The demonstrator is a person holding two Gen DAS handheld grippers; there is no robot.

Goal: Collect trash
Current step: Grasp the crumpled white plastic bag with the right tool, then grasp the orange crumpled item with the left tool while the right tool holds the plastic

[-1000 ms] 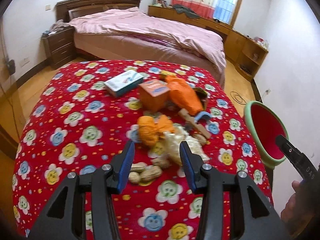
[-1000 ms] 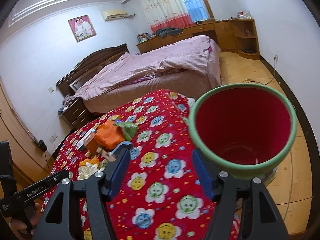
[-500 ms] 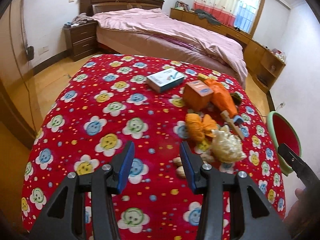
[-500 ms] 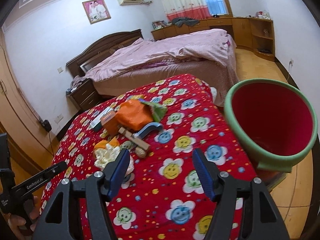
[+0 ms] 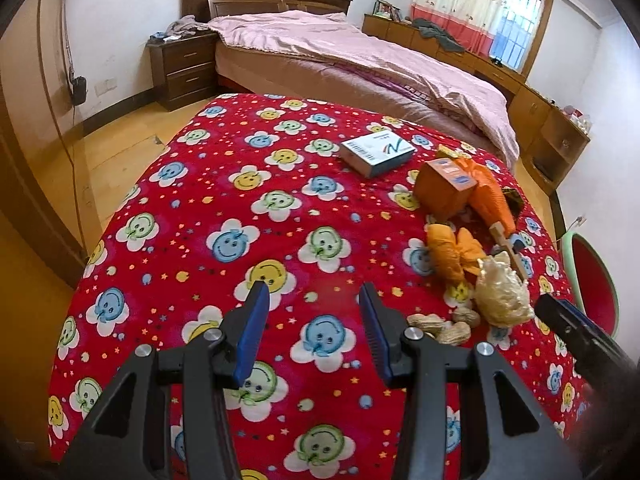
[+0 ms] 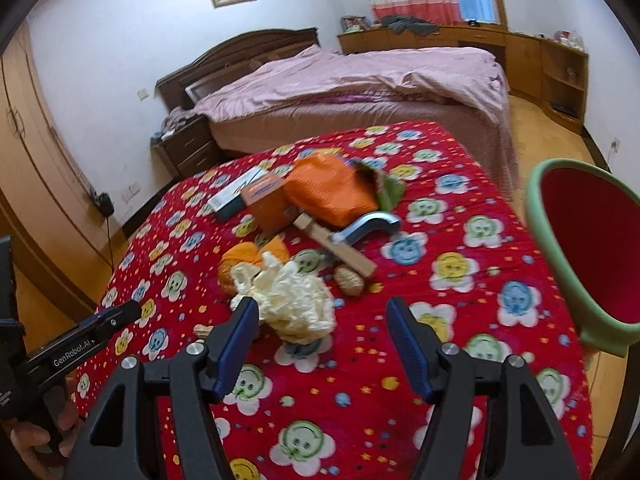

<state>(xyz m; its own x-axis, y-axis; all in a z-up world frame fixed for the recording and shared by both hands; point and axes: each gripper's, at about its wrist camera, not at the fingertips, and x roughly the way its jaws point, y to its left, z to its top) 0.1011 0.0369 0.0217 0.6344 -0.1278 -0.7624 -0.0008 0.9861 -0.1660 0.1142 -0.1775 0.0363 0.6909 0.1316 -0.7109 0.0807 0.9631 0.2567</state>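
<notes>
The right gripper (image 6: 322,338) has swung away from the green bin (image 6: 560,248) and now points at the pile of trash, with the crumpled cream wrapper (image 6: 294,300) just ahead of its blue pads. Its jaws are apart with nothing in them. The left gripper (image 5: 310,330) has slid off to the side, so the peanuts (image 5: 444,326) that were between its pads now lie to its right. It is released too, over bare red cloth on the desk (image 5: 224,208). Behind the wrapper sit an orange bag (image 6: 332,192), an orange box (image 6: 268,200) and a white box (image 5: 376,152). The bin waits empty at the right edge, so I think the first pick-up comes next.
</notes>
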